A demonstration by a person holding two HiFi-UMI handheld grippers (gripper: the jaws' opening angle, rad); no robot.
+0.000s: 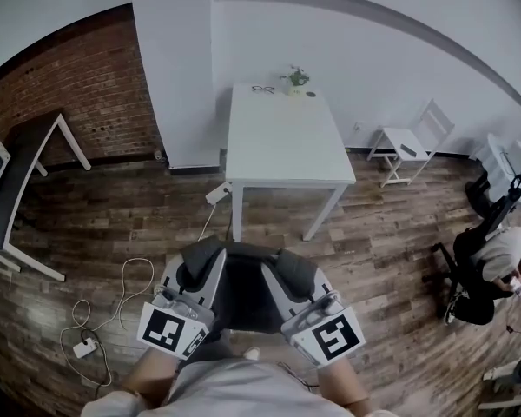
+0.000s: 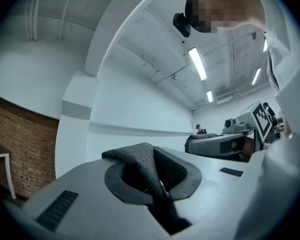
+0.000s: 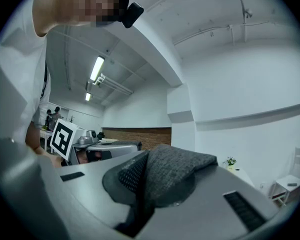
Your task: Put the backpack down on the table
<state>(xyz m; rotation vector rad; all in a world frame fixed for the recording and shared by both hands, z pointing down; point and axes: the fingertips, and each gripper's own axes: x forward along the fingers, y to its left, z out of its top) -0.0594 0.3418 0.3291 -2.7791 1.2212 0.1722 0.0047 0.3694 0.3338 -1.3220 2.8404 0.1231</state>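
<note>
A dark grey backpack point(image 1: 241, 295) hangs in front of the person, over the wooden floor and short of the white table point(image 1: 282, 139). My left gripper point(image 1: 198, 276) is shut on a dark grey fabric strap point(image 2: 145, 166) at the pack's left side. My right gripper point(image 1: 286, 278) is shut on the matching strap point(image 3: 170, 174) at its right side. Both grippers point forward, roughly level, side by side. In each gripper view the strap fabric bunches between the grey jaws and hides the pack's body.
On the table's far edge sit a small potted plant point(image 1: 296, 78), glasses point(image 1: 262, 89) and a small dark object. A white chair point(image 1: 412, 139) stands right of the table, a dark desk point(image 1: 17, 181) at left. Cables and a power strip point(image 1: 85, 347) lie on the floor. A person sits at far right point(image 1: 495, 263).
</note>
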